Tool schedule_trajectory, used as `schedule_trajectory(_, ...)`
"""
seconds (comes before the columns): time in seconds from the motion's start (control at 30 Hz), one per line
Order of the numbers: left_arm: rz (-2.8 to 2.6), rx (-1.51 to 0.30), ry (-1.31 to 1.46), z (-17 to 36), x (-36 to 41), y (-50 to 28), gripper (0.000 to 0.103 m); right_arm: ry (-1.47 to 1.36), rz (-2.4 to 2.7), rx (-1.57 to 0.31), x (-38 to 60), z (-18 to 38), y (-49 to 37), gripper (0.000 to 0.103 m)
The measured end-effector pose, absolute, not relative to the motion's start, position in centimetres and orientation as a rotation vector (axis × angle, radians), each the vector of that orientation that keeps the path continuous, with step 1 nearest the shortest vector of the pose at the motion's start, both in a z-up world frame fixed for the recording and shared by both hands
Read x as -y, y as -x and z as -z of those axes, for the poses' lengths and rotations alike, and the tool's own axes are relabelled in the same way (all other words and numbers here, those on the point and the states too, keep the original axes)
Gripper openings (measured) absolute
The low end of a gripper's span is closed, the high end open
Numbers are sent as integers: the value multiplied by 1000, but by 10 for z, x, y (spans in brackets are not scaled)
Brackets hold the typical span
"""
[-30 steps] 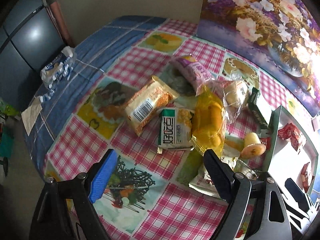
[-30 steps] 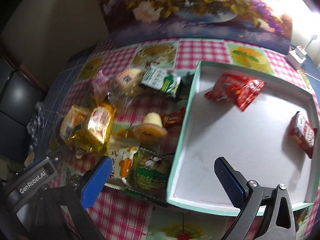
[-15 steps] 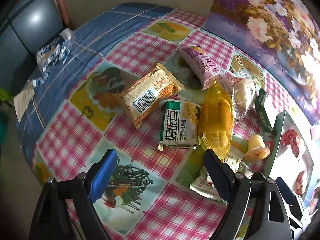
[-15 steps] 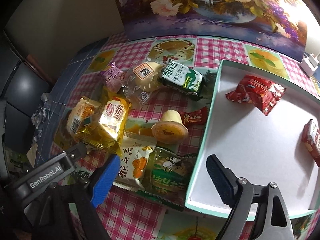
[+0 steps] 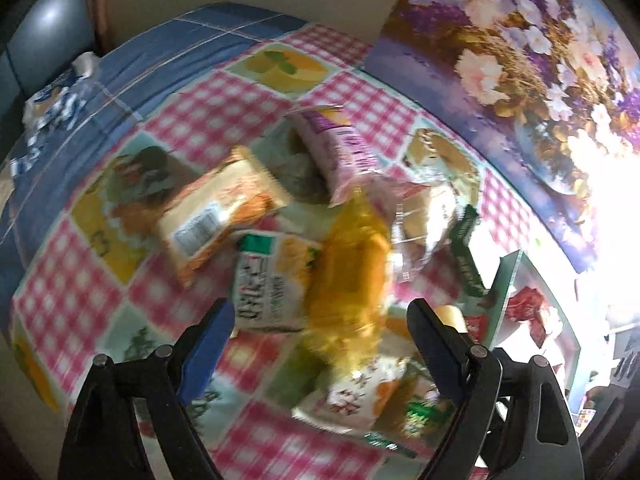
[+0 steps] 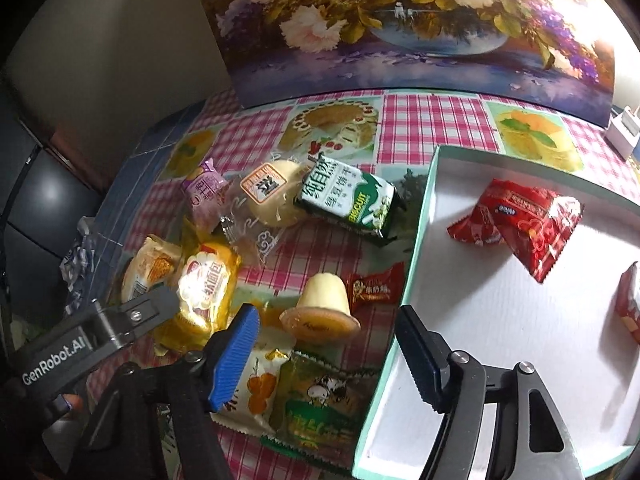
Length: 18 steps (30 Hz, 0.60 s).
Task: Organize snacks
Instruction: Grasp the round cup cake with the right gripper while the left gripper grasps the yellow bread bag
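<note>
A heap of snack packets lies on the checked tablecloth. My right gripper (image 6: 326,360) hangs low by the left rim of the mint tray (image 6: 416,232). Its jaws are closing, with the yellow pudding cup (image 6: 320,304) just ahead between the tips, untouched. Red packets (image 6: 520,224) lie in the tray. My left gripper (image 5: 320,340) is open above the yellow bread packet (image 5: 352,272), next to a white-and-green packet (image 5: 272,280). In the right wrist view one finger of the left gripper (image 6: 152,308) hovers at that bread packet (image 6: 204,292). The left wrist view is blurred.
A green biscuit pack (image 6: 348,200), a wrapped bun (image 6: 272,196), a purple packet (image 6: 204,192) and a small red candy (image 6: 376,288) lie behind the cup. A floral painting (image 6: 400,20) leans at the back. A white plug (image 6: 624,136) sits at the right.
The right gripper's jaws have narrowed and it has shifted left from over the tray toward the pudding cup. The left gripper has swung toward the yellow bread packet, blurring its view.
</note>
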<state>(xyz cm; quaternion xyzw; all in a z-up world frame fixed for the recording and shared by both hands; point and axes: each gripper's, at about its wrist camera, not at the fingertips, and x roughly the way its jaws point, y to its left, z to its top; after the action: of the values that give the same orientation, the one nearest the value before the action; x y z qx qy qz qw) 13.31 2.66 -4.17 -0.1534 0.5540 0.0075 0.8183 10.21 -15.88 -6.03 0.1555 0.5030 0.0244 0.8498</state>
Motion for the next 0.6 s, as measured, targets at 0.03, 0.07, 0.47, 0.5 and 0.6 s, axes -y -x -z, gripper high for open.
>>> schedule_trajectory(0.03,-3,-1178,327,42,-24,-135,85,-325,-57,-1052,158,59,-103,67)
schedule_trajectory(0.07,3,-1176,327,43,-22,-135,84,-324,-63,-1048,157,59,-103,64)
schedule_trajectory(0.47,47,-1206,307,62,-10,-143,59,-243,-79,-1084,140,74,-115,64)
schedule_trajectory(0.5,51,-1206,300,63,-9,-143,59,-242,-85,-1087,138,75,-116,64)
schedule_trajectory(0.6,59,-1212,288,65,-4,-144,53,-240,-95,-1102,135,79,-117,61)
